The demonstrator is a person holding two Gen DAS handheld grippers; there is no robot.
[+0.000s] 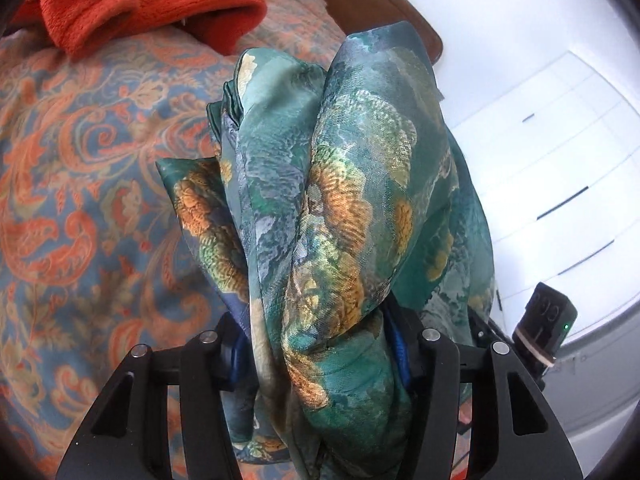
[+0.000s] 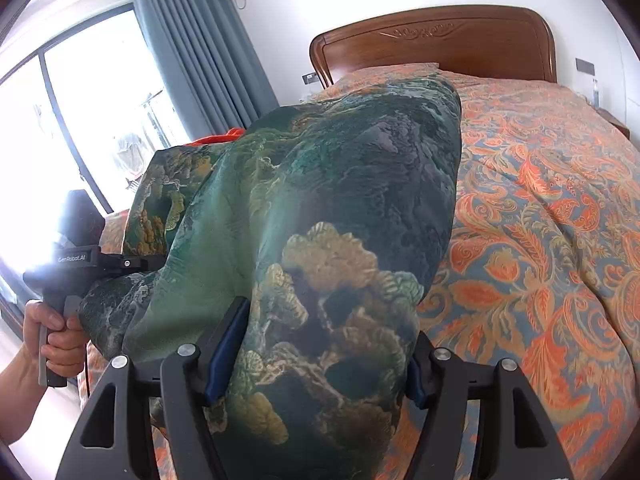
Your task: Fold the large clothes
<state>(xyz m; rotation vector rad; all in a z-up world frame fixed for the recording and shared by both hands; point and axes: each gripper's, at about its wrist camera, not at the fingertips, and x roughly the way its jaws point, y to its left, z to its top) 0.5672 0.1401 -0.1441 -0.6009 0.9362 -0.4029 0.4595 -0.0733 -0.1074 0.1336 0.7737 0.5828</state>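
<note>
Green printed garment (image 2: 320,208) clamped in both grippers.
Bunched between left gripper (image 1: 316,344) and right gripper (image 2: 320,352) fingers; lifted above paisley bedspread (image 2: 540,220), broad bare spread rightward.

Fingertips of left gripper (image 1: 320,344) buried under bunched green patterned garment (image 1: 340,208); only slivers of blue pads (image 1: 394,354) visible, contact point itself unseen. Same at right gripper (image 2: 320,364): cloth (image 2: 320,220) draped over the gap, blue pads (image 2: 226,344) partly exposed, tips covered. Lower hem of garment cut off by bottom edge in both views. Red fleece item (image 1: 140,0) clipped by top edge, kind undeterminable; reduced to a thin strip (image 2: 228,136) behind the green cloth in right wrist view. Window area (image 2: 60,120) blown out, outdoor detail unreadable. Hand (image 2: 56,332) on left gripper handle cropped at the forearm. Bed (image 2: 540,220) truncated at right.
</note>
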